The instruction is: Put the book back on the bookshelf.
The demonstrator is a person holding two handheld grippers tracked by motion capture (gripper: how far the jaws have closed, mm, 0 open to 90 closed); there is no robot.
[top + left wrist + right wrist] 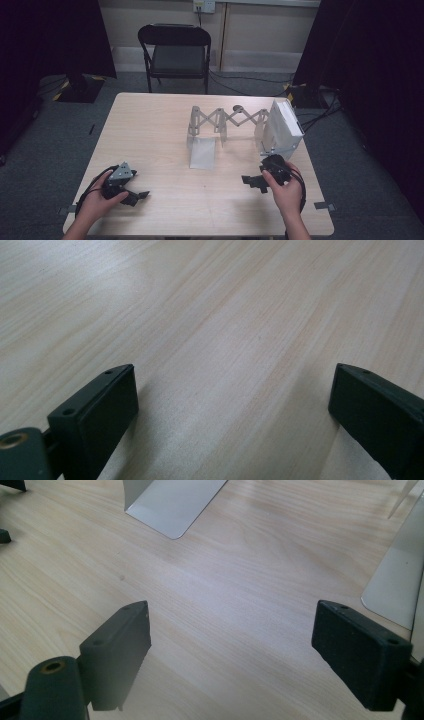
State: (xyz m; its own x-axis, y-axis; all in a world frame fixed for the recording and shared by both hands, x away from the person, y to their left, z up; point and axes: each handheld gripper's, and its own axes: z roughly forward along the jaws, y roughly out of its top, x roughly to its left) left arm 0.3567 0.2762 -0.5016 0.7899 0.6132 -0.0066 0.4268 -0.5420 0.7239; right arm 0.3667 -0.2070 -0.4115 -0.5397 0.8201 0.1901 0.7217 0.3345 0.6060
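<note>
**Both claws spread, closing in on the folding rack**

My right claw (251,181) sits near the worktop's right edge, toward the near right corner, jaws spread wide with nothing but bare wood between them. My left claw (136,196) rests low at the near left corner, jaws just as wide apart and empty, well apart from everything else.

The thing I'm working toward is the folding rack (227,120), a pale metal scissor-lattice stretched across the far-middle of the worktop. At its right end stands a white box (283,126), leaning slightly, just beyond my right hand (286,192). A flat metal foot plate (202,152) juts toward me from the rack's left part; in the right claw's view I see its rounded corner (172,505) ahead and another plate (395,587) off to the right.

To do this well, I judge I should keep the right claw low and level, line one jaw either side of a thin plate or leg, and close only once the metal sits squarely between the pads. Thin sheet slips, so I'd grip deep rather than at the very lip. The box looks top-heavy; a careless nudge could tip it. Whether it is fixed to the rack I can't quite tell from here.

The worktop (155,135) is pale wood grain, smooth and uncluttered. Beyond its far edge stands a black folding chair (175,52) on grey carpet, with dark curtains on both sides and cables trailing along the floor by the wall.
</note>
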